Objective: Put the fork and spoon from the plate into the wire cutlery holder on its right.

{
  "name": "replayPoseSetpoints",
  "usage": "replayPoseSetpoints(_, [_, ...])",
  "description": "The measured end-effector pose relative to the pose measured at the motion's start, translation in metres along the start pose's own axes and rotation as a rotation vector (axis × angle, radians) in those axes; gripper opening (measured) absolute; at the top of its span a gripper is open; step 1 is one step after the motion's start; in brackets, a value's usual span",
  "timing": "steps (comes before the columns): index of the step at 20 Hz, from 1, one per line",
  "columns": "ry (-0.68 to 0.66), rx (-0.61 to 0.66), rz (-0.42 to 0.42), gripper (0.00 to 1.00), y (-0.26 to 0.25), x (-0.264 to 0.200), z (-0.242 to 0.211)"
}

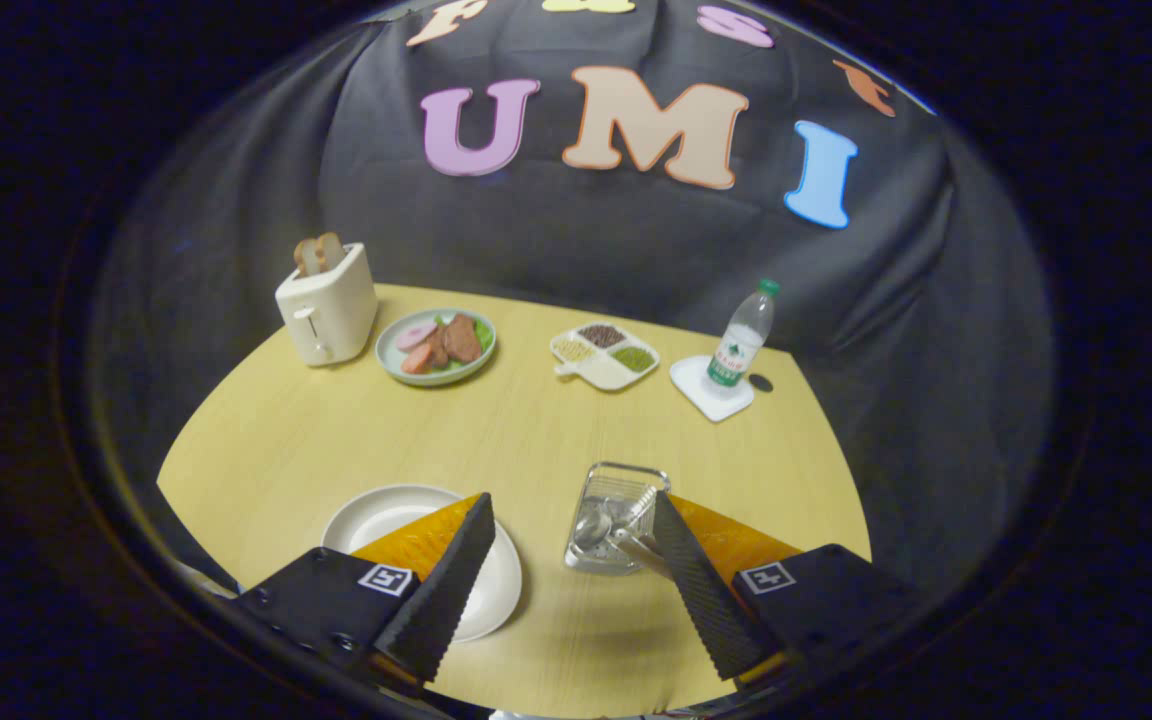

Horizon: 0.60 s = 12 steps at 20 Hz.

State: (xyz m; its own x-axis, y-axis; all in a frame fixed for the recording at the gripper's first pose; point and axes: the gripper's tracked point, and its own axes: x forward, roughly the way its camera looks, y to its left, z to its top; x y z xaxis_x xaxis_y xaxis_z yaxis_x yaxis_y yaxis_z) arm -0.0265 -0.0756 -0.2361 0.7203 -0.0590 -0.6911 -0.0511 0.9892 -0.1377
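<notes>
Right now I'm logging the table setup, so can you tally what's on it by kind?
Plates: 2 (white plate, food plate)
Divided tray: 1
Toaster: 1
Bottle: 1
Coaster: 1
Cutlery holder: 1
Total: 7
Gripper fingers open.

Pretty dim booth here, with wrinkly black cloth (576,240) hanging as the wall all the way round the back. The counter (496,430) is light yellowish wood grain with a curved far edge, softly lit from above.

Staged booth, breakfast set-up — toaster (326,305), food plate (435,345) on wooden table (496,430) (black cloth wall (576,240) behind).
</notes>
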Motion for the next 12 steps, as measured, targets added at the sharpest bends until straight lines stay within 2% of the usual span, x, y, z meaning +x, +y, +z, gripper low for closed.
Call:
replayPoseSetpoints(7, [-0.323,0.167,0.043,1.0,0.02,-0.045,0.048])
replayPoseSetpoints(12, [-0.508,0.186,-0.013,1.0,0.009,-0.072,0.076])
